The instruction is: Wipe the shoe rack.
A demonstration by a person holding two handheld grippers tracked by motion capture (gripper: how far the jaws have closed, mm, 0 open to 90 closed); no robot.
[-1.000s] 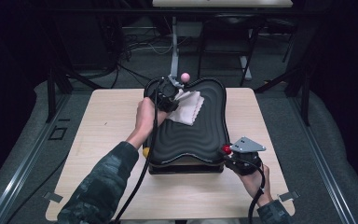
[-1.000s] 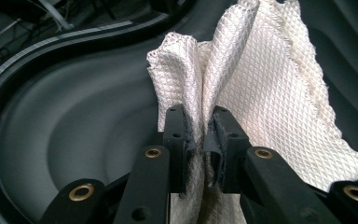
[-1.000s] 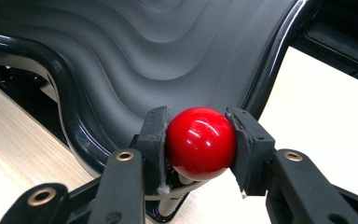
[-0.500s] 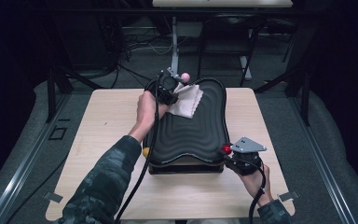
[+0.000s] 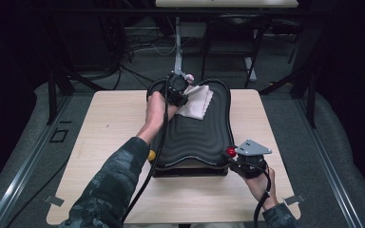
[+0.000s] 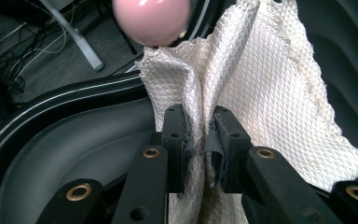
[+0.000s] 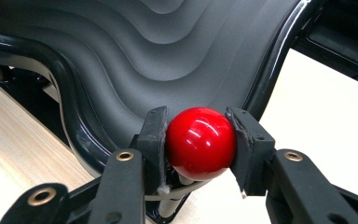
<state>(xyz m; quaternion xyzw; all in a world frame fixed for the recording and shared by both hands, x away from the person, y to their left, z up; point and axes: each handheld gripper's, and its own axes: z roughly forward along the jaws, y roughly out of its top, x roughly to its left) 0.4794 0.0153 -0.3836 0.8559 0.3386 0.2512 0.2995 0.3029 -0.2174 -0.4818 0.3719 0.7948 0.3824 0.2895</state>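
On the black board, the cloth (jaws-pinched) bunches lengthwise away.

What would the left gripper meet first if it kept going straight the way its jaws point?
The left gripper, shut on the white cloth, points toward the pink ball knob just ahead. It would likely meet that first, though depth is hard to judge.

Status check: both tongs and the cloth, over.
Left tongs shut on white cloth at black tray's far end. Right tongs shut on red knob. Pink knob close beside the cloth.
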